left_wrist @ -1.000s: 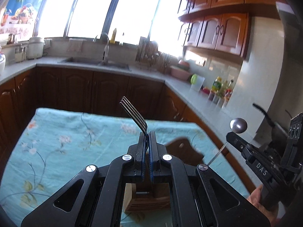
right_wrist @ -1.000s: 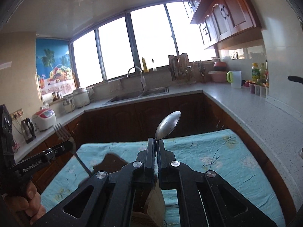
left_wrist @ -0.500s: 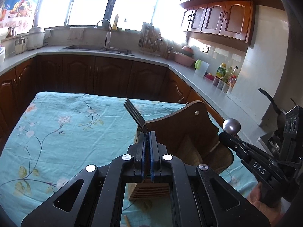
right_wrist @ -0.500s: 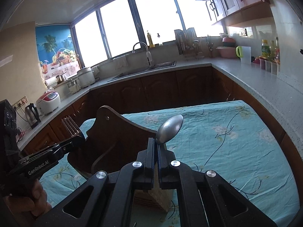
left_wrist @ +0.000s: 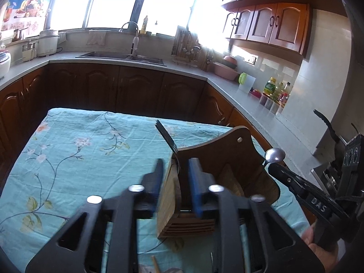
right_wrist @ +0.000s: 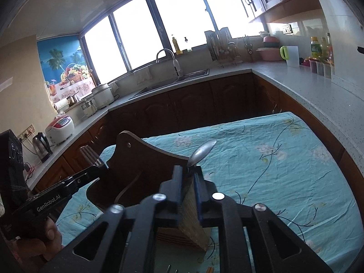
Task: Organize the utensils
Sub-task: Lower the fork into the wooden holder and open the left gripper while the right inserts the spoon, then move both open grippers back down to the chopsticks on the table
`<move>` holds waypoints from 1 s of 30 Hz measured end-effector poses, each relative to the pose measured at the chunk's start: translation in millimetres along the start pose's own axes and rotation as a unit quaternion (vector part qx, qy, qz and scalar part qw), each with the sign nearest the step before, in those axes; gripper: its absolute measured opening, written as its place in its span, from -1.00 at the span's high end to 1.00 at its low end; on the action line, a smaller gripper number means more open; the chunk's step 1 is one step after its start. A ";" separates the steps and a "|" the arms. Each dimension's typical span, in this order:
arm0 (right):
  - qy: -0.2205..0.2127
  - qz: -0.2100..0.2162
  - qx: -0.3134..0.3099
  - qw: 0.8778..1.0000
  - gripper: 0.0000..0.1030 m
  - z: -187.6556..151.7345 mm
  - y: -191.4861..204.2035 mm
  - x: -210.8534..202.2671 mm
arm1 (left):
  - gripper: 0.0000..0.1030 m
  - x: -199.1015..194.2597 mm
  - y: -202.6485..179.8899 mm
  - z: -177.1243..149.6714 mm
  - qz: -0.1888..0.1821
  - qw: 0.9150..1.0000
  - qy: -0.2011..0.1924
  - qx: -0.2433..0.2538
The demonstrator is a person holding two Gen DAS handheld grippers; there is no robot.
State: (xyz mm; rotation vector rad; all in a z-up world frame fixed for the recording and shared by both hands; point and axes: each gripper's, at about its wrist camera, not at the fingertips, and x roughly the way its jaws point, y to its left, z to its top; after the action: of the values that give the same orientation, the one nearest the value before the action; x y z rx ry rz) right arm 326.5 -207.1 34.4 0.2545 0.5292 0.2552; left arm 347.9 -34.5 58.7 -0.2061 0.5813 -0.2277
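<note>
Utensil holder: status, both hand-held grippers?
Left hand-held gripper open, fork standing in the wooden holder. Right hand-held gripper open, spoon propped in the holder. Nothing in the way.

Home kitchen, wooden cabinets (left_wrist: 270, 25) at 1 o'clock, sink (left_wrist: 120, 56) with tap (left_wrist: 134, 38) under bright windows at 12, dish rack (left_wrist: 186, 50), rice cooker (right_wrist: 60, 128) and kettle (right_wrist: 42, 146) at 9, floral tablecloth (left_wrist: 79, 159) in front
</note>
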 end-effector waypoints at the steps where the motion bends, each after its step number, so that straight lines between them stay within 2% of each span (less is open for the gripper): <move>1: -0.002 0.003 0.005 1.000 0.36 -0.6 -1.7 -2.9 | 0.24 -2.9 0.7 -0.4 0.003 1.000 -0.002 0.000; 3: -0.006 0.005 0.013 1.000 0.25 -3.2 -4.1 -8.9 | 0.12 -8.5 1.9 -2.3 0.008 1.000 -0.003 0.001; 5: -0.010 0.006 0.021 1.000 0.18 -5.4 -7.1 -17.6 | -0.13 -18.5 6.4 -5.4 0.016 1.000 -0.005 -0.006; 6: -0.012 0.007 0.025 1.000 0.08 -6.7 -8.0 -22.0 | -0.17 -24.3 8.7 -7.3 0.018 1.000 -0.009 -0.011; 8: -0.021 0.012 0.037 0.999 -0.26 -9.8 -11.5 -33.6 | -0.47 -35.3 14.4 -11.5 0.023 0.999 -0.014 -0.020; 9: -0.029 0.014 0.042 0.999 -0.61 -12.3 -13.1 -41.1 | -0.53 -45.0 18.5 -15.9 0.028 0.999 -0.019 -0.027; 10: -0.037 0.014 0.046 0.998 -0.77 -15.5 -13.6 -48.4 | -0.60 -51.9 21.3 -19.0 0.030 0.999 -0.024 -0.031; 14: -0.057 0.016 0.050 0.997 -0.78 -27.9 -11.5 -77.7 | -0.70 -81.4 30.1 -35.9 0.041 0.998 -0.033 -0.041; 20: -0.065 0.010 0.039 0.997 -0.78 -48.0 -4.8 -114.7 | -0.72 -116.9 32.6 -70.8 0.049 0.998 -0.025 -0.039; 30: -0.039 -0.011 0.024 0.999 -0.78 -94.4 2.7 -150.5 | -0.72 -147.0 33.0 -129.9 0.053 0.998 0.013 -0.035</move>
State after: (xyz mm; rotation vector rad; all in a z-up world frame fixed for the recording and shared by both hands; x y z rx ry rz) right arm 151.0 -234.0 26.1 0.3042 0.4603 0.2100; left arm 160.5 20.0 20.4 -0.2396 0.6256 -0.1076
